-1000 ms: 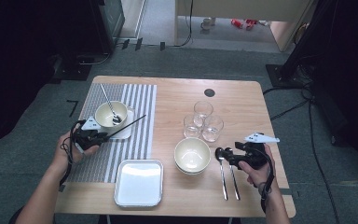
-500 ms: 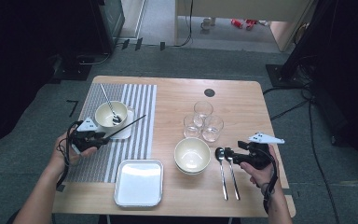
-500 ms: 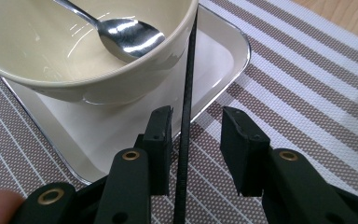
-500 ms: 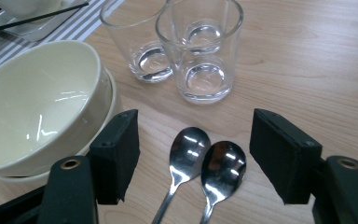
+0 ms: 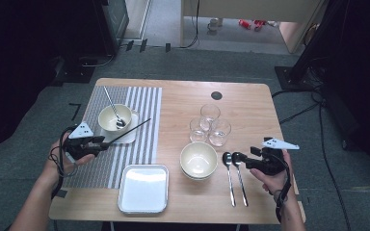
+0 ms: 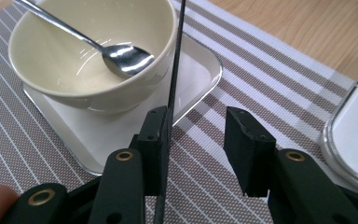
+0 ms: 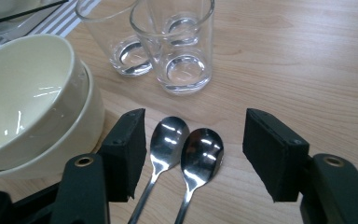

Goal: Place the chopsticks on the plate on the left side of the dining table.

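right gripper (image 7: 193,154) hovers low over the wooden table (image 5: 250,110), jaws spread and just now closing in, with two steel spoons (image 7: 186,158) lying side by side between them, bowls touching neither pad, nearer the left-hand jaw. a stack of cream bowls (image 7: 23,98) sits just outside that left jaw, three drinking glasses (image 7: 177,42) stand beyond the tips

left gripper (image 6: 196,140) has its jaws parted, just now opening; a thin black chopstick (image 6: 175,60) runs up along the inner face of its left-hand jaw, well apart from the other pad, so nothing is pinched. ahead of the tips, a cream bowl with a spoon (image 6: 121,58) in it stands on a small white square plate (image 6: 200,74), on a striped placemat (image 6: 270,60)

those spoons look light, stiff and slick on bare wood, likely to skate or go up as a pair; better to pinch one handle across its narrow neck, just behind the bowl
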